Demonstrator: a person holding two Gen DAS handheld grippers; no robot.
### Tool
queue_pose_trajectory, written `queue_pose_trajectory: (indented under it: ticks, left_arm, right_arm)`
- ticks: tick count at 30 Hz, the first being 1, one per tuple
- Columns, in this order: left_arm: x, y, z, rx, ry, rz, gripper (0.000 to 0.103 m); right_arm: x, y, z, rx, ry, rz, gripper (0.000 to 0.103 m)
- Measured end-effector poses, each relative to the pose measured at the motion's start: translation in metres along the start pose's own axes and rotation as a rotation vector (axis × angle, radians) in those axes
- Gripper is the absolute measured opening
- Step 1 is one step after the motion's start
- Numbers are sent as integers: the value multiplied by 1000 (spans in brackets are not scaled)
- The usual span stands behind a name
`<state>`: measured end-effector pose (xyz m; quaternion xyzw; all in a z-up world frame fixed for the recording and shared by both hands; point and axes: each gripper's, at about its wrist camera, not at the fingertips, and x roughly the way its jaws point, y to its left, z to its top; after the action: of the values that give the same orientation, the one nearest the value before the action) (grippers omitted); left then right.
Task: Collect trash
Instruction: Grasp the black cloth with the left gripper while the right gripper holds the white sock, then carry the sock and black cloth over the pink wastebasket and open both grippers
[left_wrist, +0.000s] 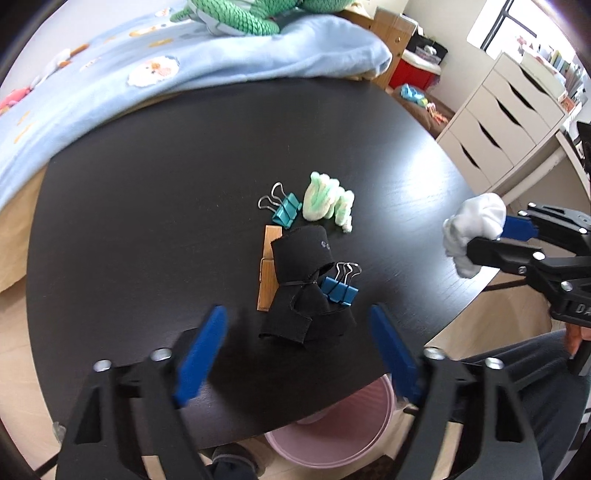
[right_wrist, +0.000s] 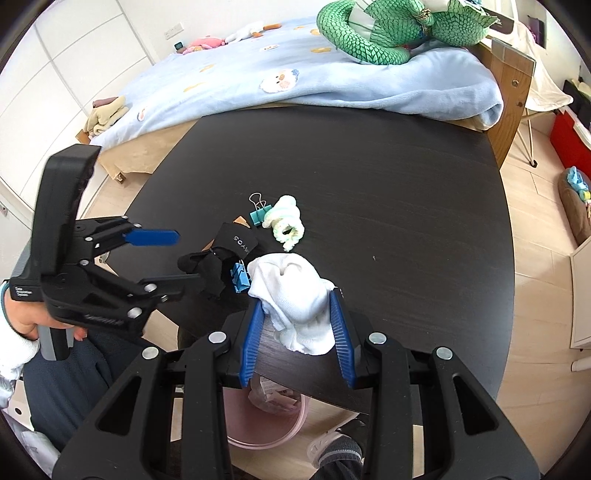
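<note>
My left gripper (left_wrist: 298, 313) hangs open over the near part of the dark table (left_wrist: 147, 206). Its blue pads stand on either side of a crumpled black cloth (left_wrist: 295, 258) without pressing it. A wooden clothespin (left_wrist: 266, 273) lies half under the cloth, and a blue binder clip (left_wrist: 340, 290) lies against it. Beyond them are a teal binder clip (left_wrist: 286, 210) and a green-and-white wad (left_wrist: 327, 203). My right gripper (right_wrist: 297, 301) is shut on a white crumpled tissue (right_wrist: 291, 284), held above the table's near edge. The left gripper (right_wrist: 190, 254) shows at the left, by the black cloth (right_wrist: 236, 242).
A pink bin (right_wrist: 266, 417) with some trash in it stands on the floor under the table's near edge, also seen as the pink bin (left_wrist: 332, 432). A bed with a light blue blanket (right_wrist: 295, 74) borders the far side. White drawers (left_wrist: 509, 122) stand at the right.
</note>
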<state>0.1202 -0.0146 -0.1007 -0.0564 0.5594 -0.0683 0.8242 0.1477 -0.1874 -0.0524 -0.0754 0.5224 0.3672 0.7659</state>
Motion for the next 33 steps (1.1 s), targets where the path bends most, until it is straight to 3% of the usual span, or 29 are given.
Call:
queue_pose_trajectory:
  ticks: [8, 17, 33]
  left_arm:
    - [5, 0, -1, 7, 24, -2, 34]
    - [0, 0, 2, 9, -7, -8, 9]
    - [-53, -7, -8, 29, -109, -4, 7]
  right_arm:
    - [2, 1, -1, 1, 4, 7, 36]
    - [3, 4, -1, 1, 1, 7, 36]
    - [-22, 22, -5, -14, -38, 4, 36]
